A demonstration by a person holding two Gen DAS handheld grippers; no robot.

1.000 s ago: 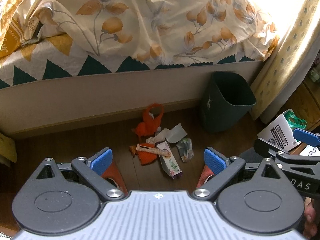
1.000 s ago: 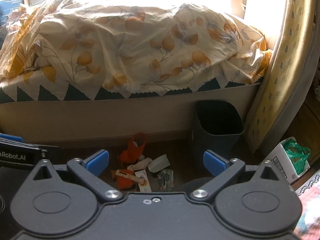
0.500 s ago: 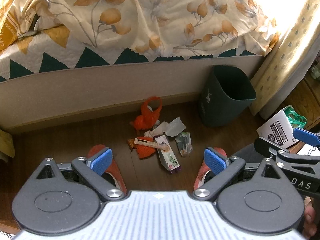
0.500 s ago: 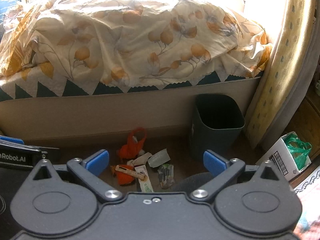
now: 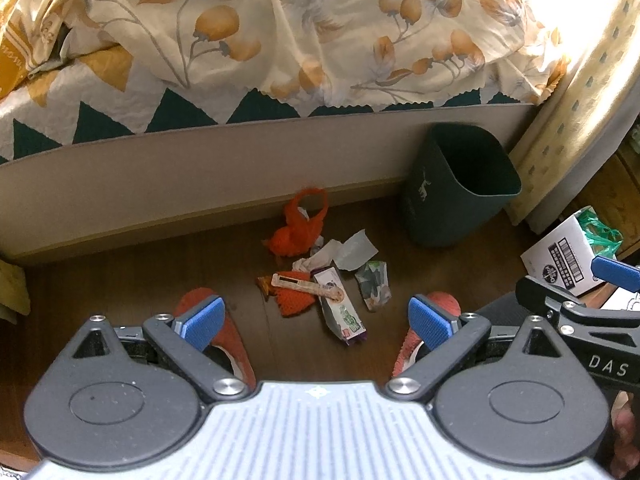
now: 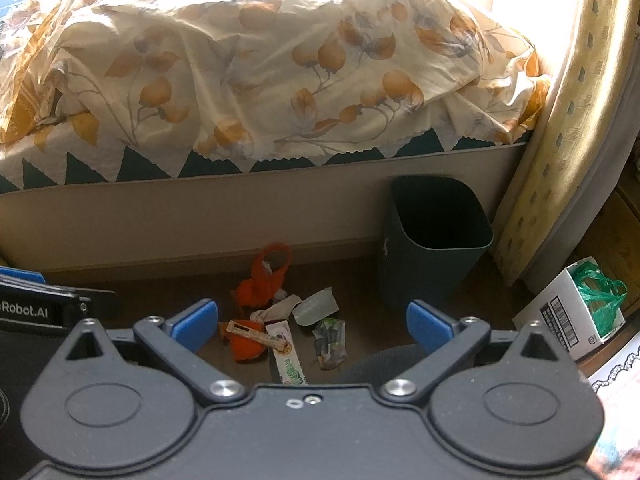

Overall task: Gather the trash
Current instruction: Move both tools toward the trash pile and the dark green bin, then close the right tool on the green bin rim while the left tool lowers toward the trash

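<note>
The left gripper [image 5: 316,322] had its 2 blue pads [image 5: 202,322] wide apart, and it held nothing. The right gripper [image 6: 312,326] was wide apart too, with nothing in it. In the left wrist view the side of the right gripper showed the letters "DAS". In the right wrist view the side of the left gripper showed "Robot.AI".

The trash pile [image 5: 324,276] lay on the wooden floor [image 5: 120,280] just ahead of the left gripper, between its 2 pads and a bit farther out. Nothing touched it. From the right gripper the pile [image 6: 284,320] sat ahead and a little to the left.

The pile had an orange net bag [image 5: 300,228] at the far side, near the bed. Closer in were crumpled white papers [image 5: 320,256], a clear plastic scrap [image 5: 356,252], a long white and purple packet [image 5: 340,308] with green print too small to read, a thin tan stick wrapper [image 5: 304,282] across it, and a small crumpled green wrapper [image 5: 374,284].

A dark green bin [image 5: 460,196] stood upright ahead and to the right of the pile, by the bed base [image 5: 160,184]. A flowery bed cover [image 5: 280,28] hung above. Far right sat a white box [image 5: 560,252] with a barcode and a green bag [image 5: 600,232] inside.
</note>
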